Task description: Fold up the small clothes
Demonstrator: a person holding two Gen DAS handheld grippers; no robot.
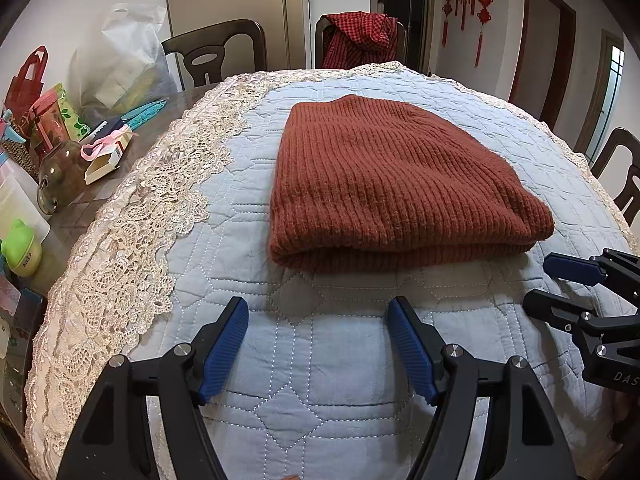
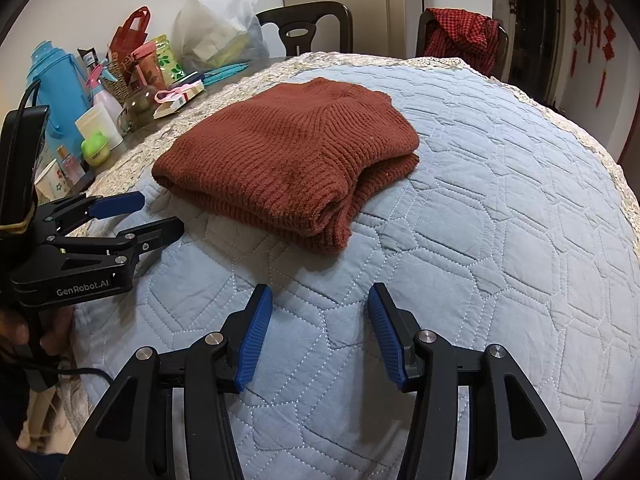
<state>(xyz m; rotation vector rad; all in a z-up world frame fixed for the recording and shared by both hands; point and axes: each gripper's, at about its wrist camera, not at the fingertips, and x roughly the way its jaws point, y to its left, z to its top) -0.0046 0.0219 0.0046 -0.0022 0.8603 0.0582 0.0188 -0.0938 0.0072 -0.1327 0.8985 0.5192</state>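
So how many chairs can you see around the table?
3. One empty dark chair at the far side, one beside it with a red checked garment draped over its back, and one at the right edge. Others may be hidden.

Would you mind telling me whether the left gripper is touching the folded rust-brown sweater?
Apart. In the left wrist view, the left gripper stands open, with a strip of bare blue quilt showing between its fingertips and the near edge of the sweater.
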